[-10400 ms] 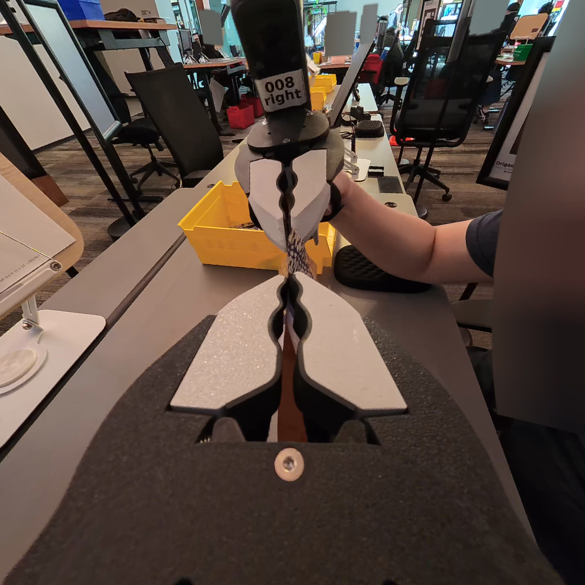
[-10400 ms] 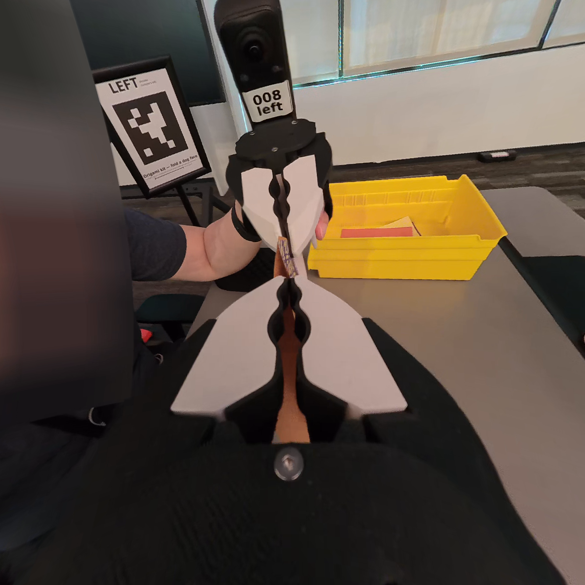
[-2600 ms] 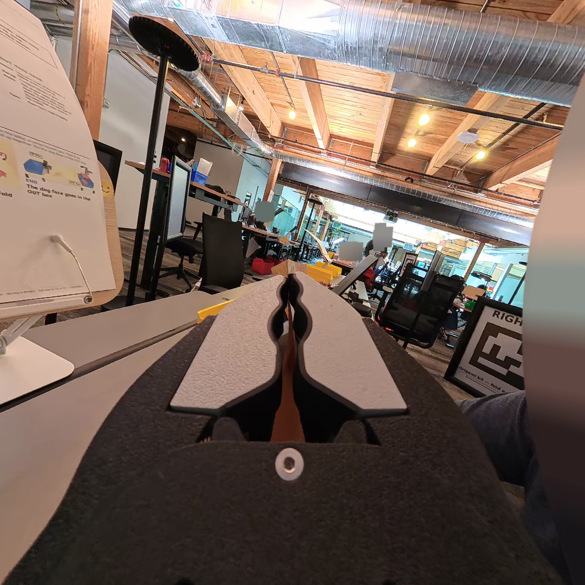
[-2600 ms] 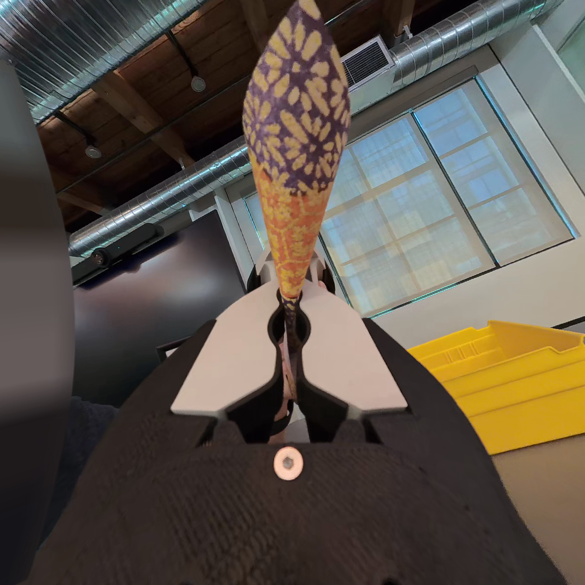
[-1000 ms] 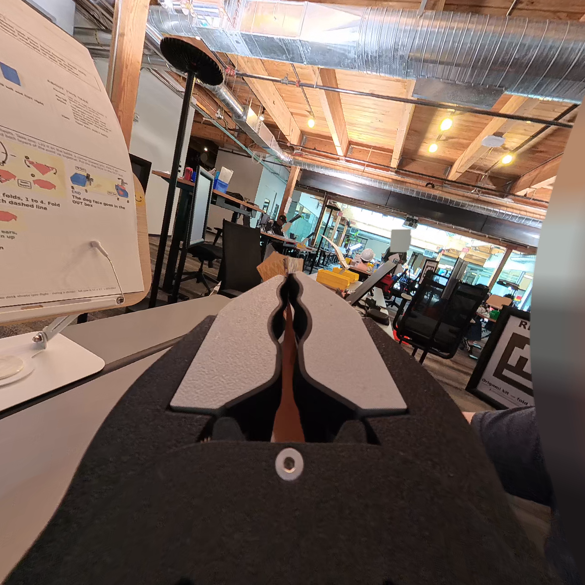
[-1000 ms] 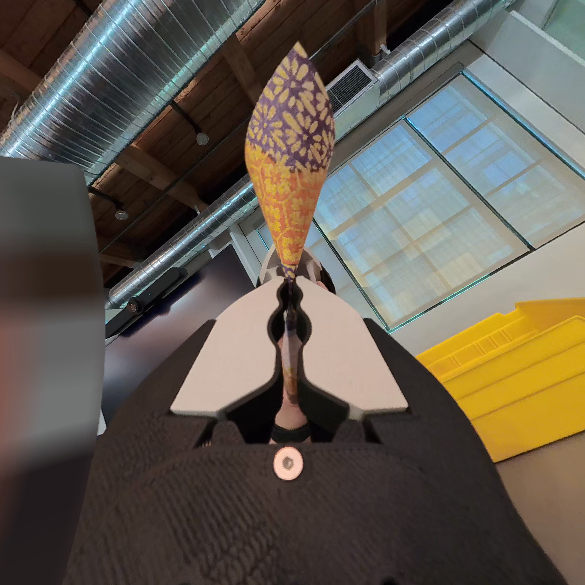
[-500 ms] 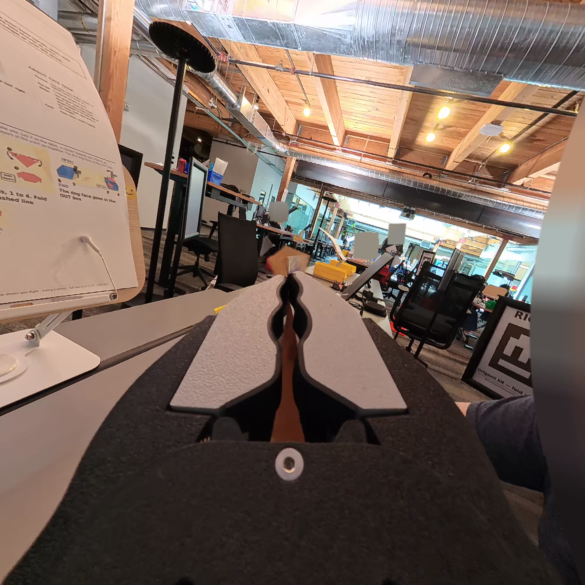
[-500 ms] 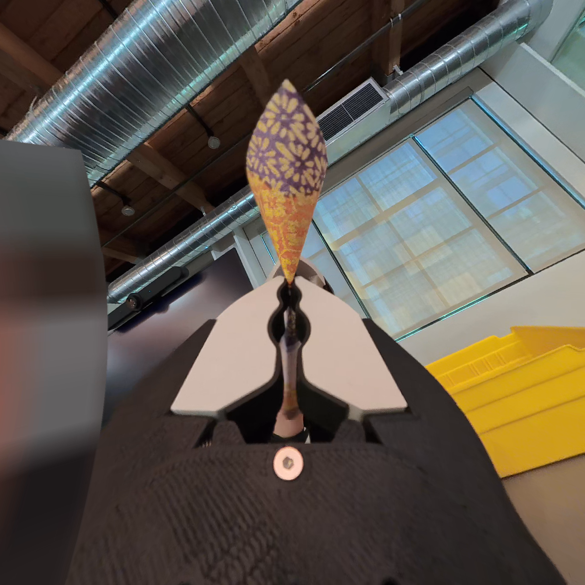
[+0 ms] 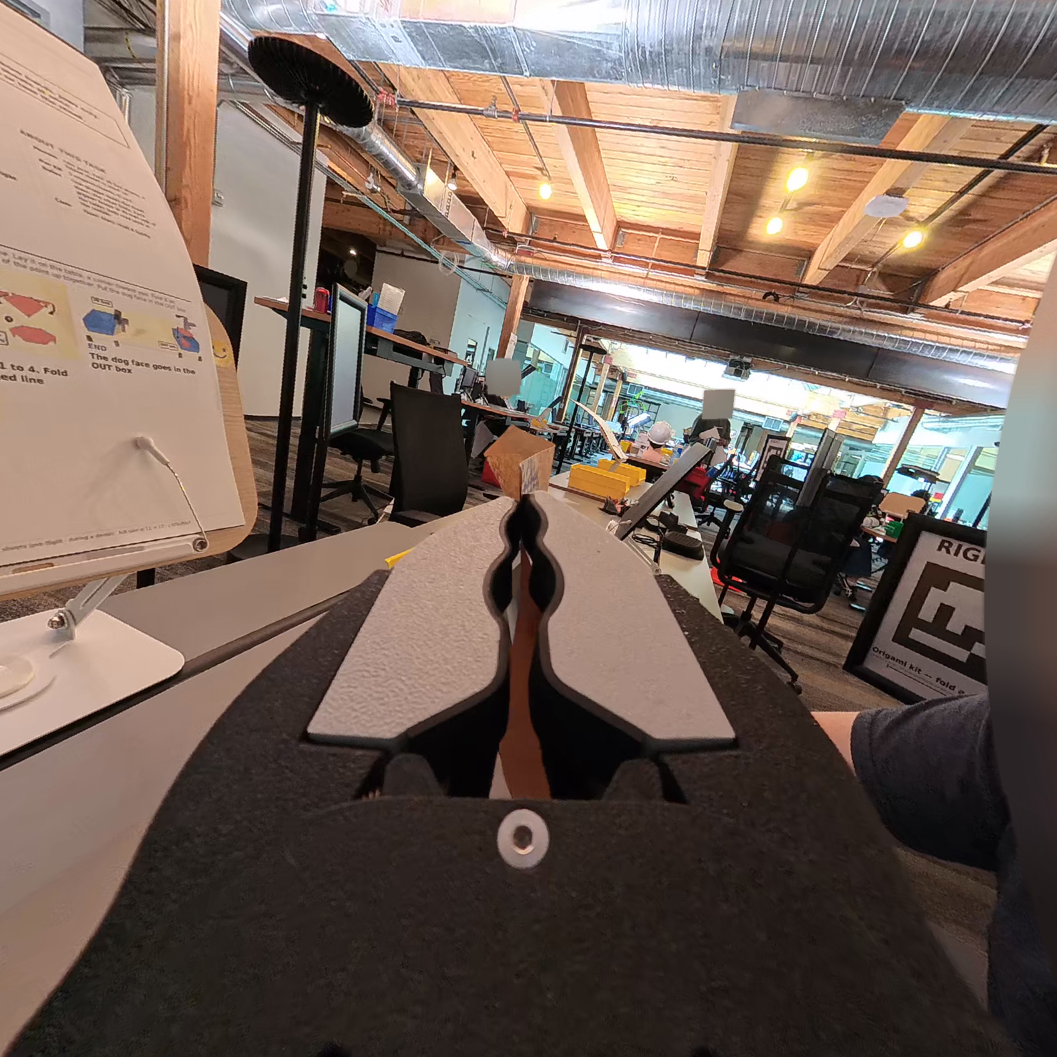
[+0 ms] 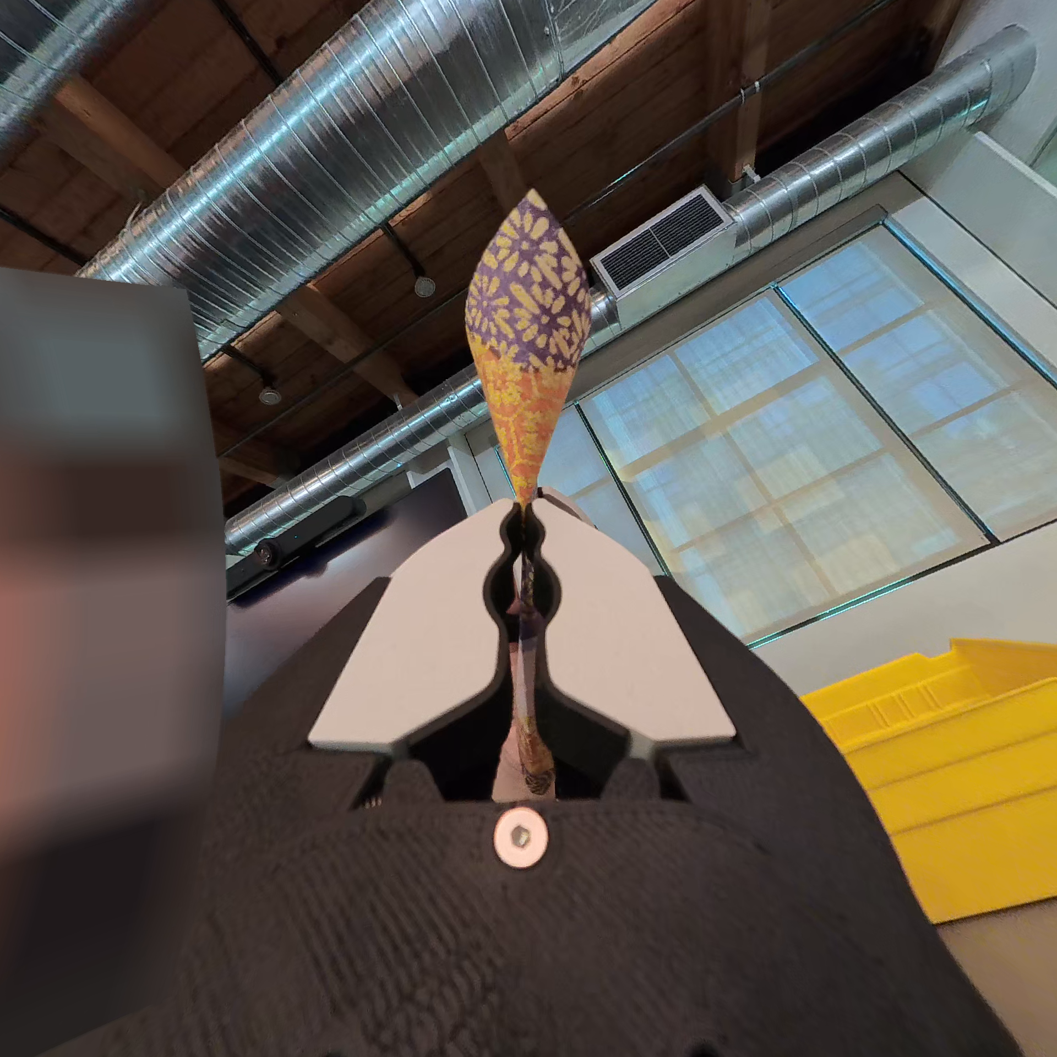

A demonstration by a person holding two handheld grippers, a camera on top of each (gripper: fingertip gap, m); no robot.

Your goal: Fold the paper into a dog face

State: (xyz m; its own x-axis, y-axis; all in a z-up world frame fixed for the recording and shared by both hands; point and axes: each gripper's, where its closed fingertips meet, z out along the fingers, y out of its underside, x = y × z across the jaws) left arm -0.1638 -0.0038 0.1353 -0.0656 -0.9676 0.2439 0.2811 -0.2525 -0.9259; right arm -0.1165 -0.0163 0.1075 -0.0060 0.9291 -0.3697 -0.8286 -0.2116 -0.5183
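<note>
Both tongs clamp the paper in the air

The left tongs (image 9: 523, 503) and right tongs (image 10: 523, 506) are each pressed together on the patterned paper (image 10: 529, 337), which sticks up past the fingertips, above the grey desk (image 9: 86, 801); a yellow bin (image 10: 938, 761) sits to the right.

2 claws are in view, the left claw (image 9: 523, 500) and the right claw (image 10: 525, 506), each pinched on 1 sheet of patterned paper (image 10: 529, 343), whose brown side (image 9: 517, 466) shows in the left wrist view. On the bench (image 9: 229, 595): 1 document stand (image 9: 86, 658) at the left edge carrying 1 instruction sheet (image 9: 97, 343), and 1 yellow bin (image 10: 944, 761) at the right in the right wrist view. Beyond the bench stand 1 framed marker sign (image 9: 926, 618), 1 floor lamp (image 9: 309, 74) and at least 3 black office chairs, the nearest (image 9: 789, 543). Overhead, 4 ceiling lights glow, 1 of them (image 9: 797, 179) brightest.
</note>
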